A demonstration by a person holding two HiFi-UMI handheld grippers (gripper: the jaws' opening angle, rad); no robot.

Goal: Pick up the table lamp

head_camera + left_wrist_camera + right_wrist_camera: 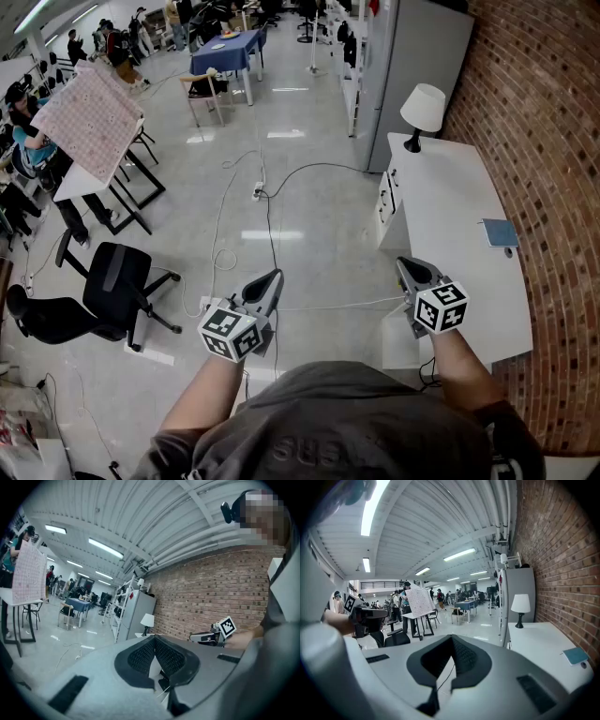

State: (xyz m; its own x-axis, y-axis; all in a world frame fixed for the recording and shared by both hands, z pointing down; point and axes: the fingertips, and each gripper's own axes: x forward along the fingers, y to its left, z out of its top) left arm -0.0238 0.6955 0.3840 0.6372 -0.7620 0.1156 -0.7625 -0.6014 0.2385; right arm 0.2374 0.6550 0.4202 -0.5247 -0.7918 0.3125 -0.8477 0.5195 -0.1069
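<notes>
While table lamp [422, 111] stands at desk's [459, 220] far end | you hold left gripper [273, 277], right gripper [403, 265] clenched, empty

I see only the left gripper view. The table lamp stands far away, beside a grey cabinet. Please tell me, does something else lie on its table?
Observer: Yes. The head view shows a blue booklet on the white table. It lies on the side near the brick wall, well apart from the table lamp.
Operator: Thank you. Do the right tongs hold anything?
Observer: No. In the right gripper view the right tongs are shut, with nothing between them.
</notes>
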